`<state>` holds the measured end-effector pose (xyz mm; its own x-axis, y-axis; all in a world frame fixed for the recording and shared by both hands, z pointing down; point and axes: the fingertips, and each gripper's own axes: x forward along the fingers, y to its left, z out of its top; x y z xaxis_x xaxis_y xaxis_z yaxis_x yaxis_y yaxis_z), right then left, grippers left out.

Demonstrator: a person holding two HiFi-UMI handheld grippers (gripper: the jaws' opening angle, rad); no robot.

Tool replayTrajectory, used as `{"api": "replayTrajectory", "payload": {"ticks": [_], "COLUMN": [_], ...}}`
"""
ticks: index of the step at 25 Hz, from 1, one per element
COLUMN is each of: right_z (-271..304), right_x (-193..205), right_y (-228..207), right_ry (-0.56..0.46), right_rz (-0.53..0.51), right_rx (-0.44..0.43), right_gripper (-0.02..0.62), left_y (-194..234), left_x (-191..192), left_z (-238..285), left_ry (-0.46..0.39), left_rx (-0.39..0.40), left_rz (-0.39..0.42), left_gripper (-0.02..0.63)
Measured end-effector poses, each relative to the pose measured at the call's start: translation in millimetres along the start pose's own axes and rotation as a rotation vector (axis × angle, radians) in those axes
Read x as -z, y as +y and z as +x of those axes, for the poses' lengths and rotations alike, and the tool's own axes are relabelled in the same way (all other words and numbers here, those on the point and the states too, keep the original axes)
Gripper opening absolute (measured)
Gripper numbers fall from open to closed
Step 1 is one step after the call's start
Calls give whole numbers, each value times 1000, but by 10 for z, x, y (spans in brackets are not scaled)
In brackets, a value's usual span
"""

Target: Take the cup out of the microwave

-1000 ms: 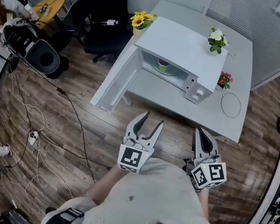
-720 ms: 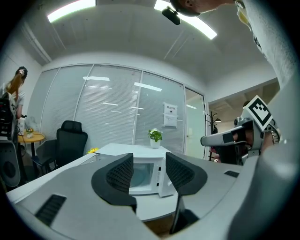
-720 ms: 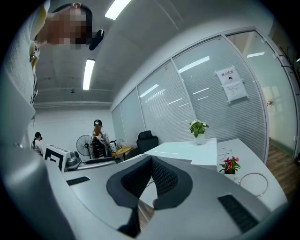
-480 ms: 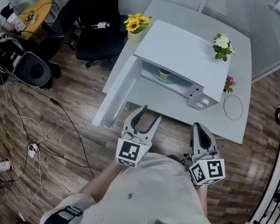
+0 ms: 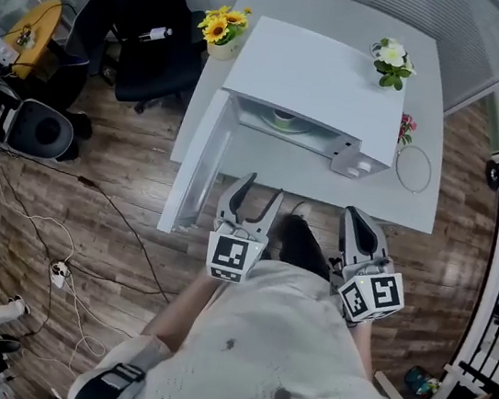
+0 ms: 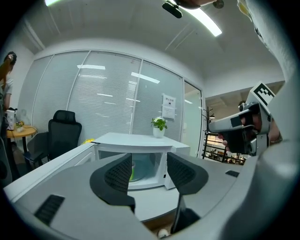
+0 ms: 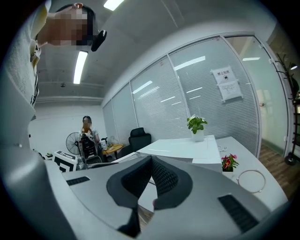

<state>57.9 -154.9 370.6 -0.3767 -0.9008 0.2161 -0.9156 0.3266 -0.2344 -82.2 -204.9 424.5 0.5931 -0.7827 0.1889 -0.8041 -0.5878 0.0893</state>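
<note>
Right tool [image 7: 151,161] closed, empty; microwave [image 7: 183,149] ahead; potted plant [image 7: 197,126] beyond it; red flowers [image 7: 228,162] rightward.

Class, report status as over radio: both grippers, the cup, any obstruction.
Left gripper just opening, empty; right gripper shut, empty. Green cup inside microwave, untouched. Door open, nothing in the way.

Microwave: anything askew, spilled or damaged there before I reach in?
Nothing stands out. The microwave has its door swung open to the left, the green cup sits inside, and no spill shows.
</note>
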Motion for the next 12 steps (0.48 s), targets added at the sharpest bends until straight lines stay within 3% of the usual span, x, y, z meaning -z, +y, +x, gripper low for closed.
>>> {"api": "replayTrajectory", "payload": {"ticks": [12], "right_z": [470], "right_x": [29], "right_y": [-215], "right_ry": [42], "right_rz": [5], "right_rx": [-30], "right_gripper": [9], "left_y": [255], "left_x": [319], "left_z": [506], "left_ry": [76], "left_rx": [-26], "left_rz": [-7], "left_gripper": [245]}}
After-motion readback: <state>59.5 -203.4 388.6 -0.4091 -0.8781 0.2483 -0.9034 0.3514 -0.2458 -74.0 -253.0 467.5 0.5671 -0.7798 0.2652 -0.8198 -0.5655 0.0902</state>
